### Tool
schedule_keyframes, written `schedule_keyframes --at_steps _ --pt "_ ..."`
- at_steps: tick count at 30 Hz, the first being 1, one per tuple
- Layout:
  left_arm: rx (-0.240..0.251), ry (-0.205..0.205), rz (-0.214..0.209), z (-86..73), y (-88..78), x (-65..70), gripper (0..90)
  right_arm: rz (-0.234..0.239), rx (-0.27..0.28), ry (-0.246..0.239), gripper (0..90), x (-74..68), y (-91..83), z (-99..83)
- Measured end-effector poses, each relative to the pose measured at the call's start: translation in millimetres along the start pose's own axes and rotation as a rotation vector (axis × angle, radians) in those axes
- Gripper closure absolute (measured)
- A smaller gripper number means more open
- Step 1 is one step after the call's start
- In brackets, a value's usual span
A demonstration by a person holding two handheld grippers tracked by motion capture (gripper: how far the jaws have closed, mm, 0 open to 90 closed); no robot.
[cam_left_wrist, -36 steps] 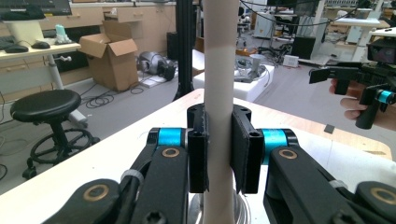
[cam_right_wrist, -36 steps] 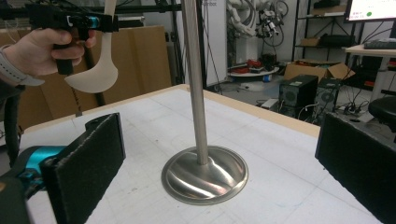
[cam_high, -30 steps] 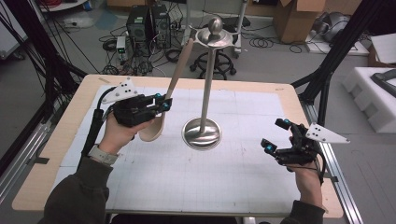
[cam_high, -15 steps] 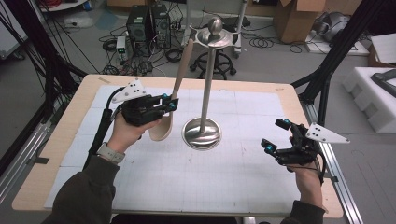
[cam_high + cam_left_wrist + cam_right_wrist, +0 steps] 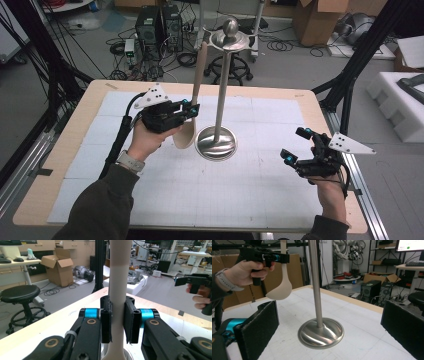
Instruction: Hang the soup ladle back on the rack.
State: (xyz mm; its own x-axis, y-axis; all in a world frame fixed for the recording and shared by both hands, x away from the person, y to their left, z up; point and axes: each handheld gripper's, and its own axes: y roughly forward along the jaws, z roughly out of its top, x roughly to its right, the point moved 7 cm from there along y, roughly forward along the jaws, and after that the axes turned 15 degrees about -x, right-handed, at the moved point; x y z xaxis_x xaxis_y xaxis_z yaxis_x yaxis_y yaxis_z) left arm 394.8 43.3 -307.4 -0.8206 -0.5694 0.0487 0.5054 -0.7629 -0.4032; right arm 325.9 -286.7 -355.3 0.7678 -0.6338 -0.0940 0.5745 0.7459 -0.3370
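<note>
- Cream ladle [image 5: 191, 107], held upright left of centre in the high view, pinched on its handle by the left tongs [image 5: 192, 110], probably so its top can reach the steel stand [image 5: 218, 142].
- Right tongs [image 5: 298, 147], lower right, spread and holding nothing, well apart above the table [image 5: 260, 200].

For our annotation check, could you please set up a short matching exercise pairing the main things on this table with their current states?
Things:
1. left gripper
2. right gripper
3. ladle
4. metal stand

States:
A. open, holding nothing
B. upright on the white mat, with a round base
C. shut on a pale handle
D. held upright, bowl end down, off the table

Pairs: 1-C, 2-A, 3-D, 4-B
</note>
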Motion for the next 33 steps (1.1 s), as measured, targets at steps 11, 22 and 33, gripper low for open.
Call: schedule_keyframes --at_steps 11,22,33 --pt "0.013 0.004 -0.011 0.1 3.4 0.5 77.6 0.003 -0.001 -0.003 0.5 -0.5 0.3 -0.3" --pt "0.040 0.029 -0.021 3.6 -9.9 0.3 65.1 0.006 0.003 0.001 0.5 -1.0 -0.1 0.0" --pt "0.084 0.057 0.006 -6.4 -24.3 -9.3 36.2 0.006 0.002 0.000 0.5 -0.1 1.0 0.1"
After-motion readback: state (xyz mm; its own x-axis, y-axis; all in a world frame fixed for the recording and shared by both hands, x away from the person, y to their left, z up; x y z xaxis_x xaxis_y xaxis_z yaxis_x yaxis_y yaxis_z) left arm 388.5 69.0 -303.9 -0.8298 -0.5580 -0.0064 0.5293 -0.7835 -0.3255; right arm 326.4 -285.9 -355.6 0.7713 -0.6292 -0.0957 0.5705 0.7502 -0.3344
